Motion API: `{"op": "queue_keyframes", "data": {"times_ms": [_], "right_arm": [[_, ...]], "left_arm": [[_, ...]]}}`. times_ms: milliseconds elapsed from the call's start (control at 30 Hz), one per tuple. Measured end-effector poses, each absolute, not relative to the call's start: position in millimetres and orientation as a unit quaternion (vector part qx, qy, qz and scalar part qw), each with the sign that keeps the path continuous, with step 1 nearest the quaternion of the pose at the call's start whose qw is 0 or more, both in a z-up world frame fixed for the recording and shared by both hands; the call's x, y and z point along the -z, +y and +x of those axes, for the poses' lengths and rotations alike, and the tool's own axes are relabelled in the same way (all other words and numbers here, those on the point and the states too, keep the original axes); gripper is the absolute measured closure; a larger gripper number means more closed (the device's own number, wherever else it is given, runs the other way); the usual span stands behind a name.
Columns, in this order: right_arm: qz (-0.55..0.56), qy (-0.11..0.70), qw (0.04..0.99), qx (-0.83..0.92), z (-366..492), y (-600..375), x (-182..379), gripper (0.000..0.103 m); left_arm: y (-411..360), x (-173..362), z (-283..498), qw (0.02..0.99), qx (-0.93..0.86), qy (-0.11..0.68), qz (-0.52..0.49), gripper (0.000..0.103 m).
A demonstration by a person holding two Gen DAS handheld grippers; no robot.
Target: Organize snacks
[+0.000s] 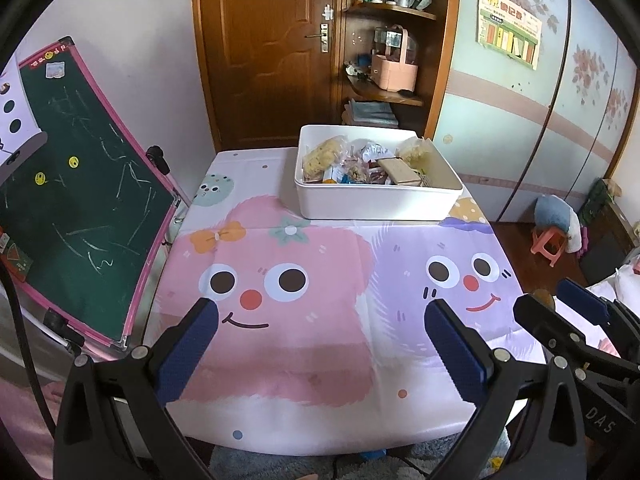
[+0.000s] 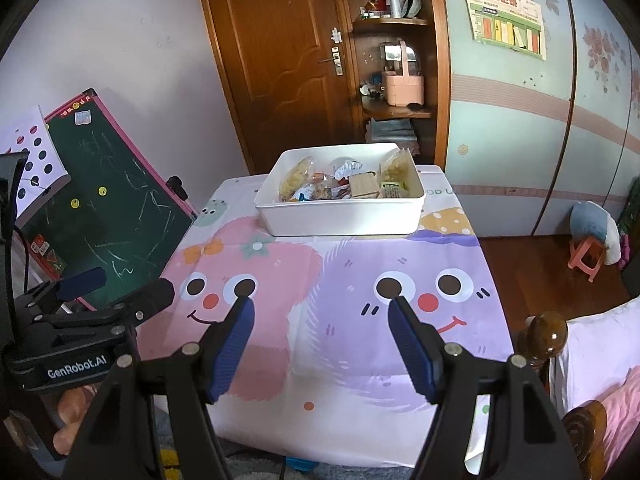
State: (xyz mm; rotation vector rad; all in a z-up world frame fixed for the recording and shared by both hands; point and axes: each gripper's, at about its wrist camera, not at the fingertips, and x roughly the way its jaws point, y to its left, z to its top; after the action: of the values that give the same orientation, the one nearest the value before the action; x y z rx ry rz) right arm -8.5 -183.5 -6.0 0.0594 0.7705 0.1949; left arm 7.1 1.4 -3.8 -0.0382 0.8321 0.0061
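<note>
Table [image 1: 320, 400] w/ a cartoon-print cloth [image 2: 340, 360], pink face on one half & purple face on the other; cloth surface near the grippers is bare; green chalkboard [image 1: 80, 200] w/ pink frame leans just beside the table's left edge; brown door [image 1: 264, 52] behind, corner shelves [image 1: 388, 12] next to it w/ small bottles & a pink basket [image 1: 394, 72]; pale wardrobe [image 1: 520, 120] w/ a poster to the right.

White bin [image 1: 376, 202] sits at the far end of the table, rectangular, open top, long axis running left-right across the table in both views; right wrist view shows it a bit skewed, its right end further back; snacks [image 1: 360, 164] are all inside it, piled loose; yellowish bag at the left end, a 2nd pale bag at the right end, a tan flat box [image 2: 363, 185] around the middle, foil & red/blue wrappers between; box's long side lies roughly front-to-back; can't read any labels.

Left gripper [image 1: 320, 320]: blue pads spread wide, nothing between them, over the pink face; not touching the cloth as far as can be told; well apart from the bin.

Right gripper [image 2: 320, 316]: pads parted fairly wide too, empty gap, over the seam btwn pink & purple faces; also well short of the bin.

Each gripper shows at the other's frame edge, side by side; a person's fingers [image 2: 70, 424] wrap the left gripper's handle.
</note>
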Motion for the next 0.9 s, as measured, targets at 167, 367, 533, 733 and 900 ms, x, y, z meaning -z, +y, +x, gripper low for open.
{"op": "queue_keyframes", "data": {"times_ms": [167, 367, 533, 733, 900], "right_arm": [[0.029, 0.377, 0.921, -0.097, -7.7, -184.0, 7.6, 0.033], [0.027, 0.38, 0.919, -0.098, -7.3, -182.4, 10.1, 0.033], [0.028, 0.381, 0.919, -0.098, -7.5, -183.2, 10.6, 0.033], [0.029, 0.383, 0.918, -0.098, -7.6, -183.0, 11.2, 0.033], [0.029, 0.383, 0.918, -0.099, -7.2, -183.2, 11.6, 0.033]], "left_arm": [[0.2, 5.2, 7.0, 0.914, -0.002, 0.406, -0.018, 0.0], [0.1, 8.9, 7.7, 0.912, 0.0, 0.41, -0.012, 0.0], [-0.5, 9.2, 7.6, 0.912, 0.0, 0.411, -0.012, 0.0], [-0.6, 11.0, 6.9, 0.911, 0.0, 0.412, -0.012, 0.0], [-0.5, 11.6, 6.6, 0.911, 0.0, 0.412, -0.011, 0.0]]}}
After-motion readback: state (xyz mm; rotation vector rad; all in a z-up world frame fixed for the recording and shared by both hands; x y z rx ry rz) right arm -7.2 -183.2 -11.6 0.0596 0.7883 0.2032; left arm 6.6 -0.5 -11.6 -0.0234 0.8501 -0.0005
